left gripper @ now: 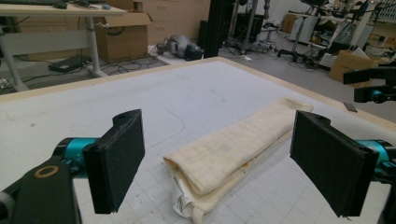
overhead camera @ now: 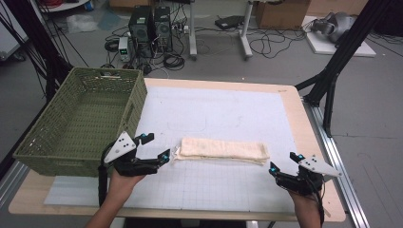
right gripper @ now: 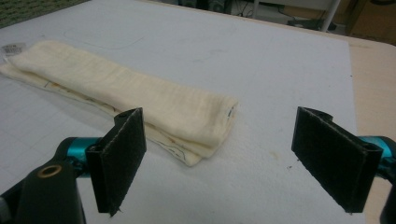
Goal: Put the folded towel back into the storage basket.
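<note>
**Reaching for both ends of the folded cloth: where the grab could slip**

Holding my two grippers at either end of the folded cream cloth (overhead camera: 221, 150), I have nothing in hand yet. The cloth lies flat on the white mat (overhead camera: 218, 114) that covers the table (overhead camera: 311, 137), a long narrow bundle running left to right near the front edge. My left gripper (overhead camera: 156, 147) sits just beside its left end with the jaws spread wide; my right gripper (overhead camera: 283, 162) is near the right end, a little apart from it, jaws equally wide.

My worry is the layers. In the left gripper view the near end of the cloth (left gripper: 229, 149) shows several stacked folds and a small label (left gripper: 182, 201) poking out at the bottom (an easy thing to pinch by mistake). If I close on the top fold alone, the bundle would likely peel open as I lift, and the neat fold is lost.

In the right gripper view the cloth's end (right gripper: 205, 116) lies left of centre between my jaws, not squarely between them. Closing from here could catch just a corner, or nothing at all, so I judge I need to shift over first.

Uneven lifting is another risk: one end rising before the other would let the middle sag and slide. The green basket (overhead camera: 81, 121) stands at the table's left, close to my left gripper, and a careless swing could knock its wall.
</note>
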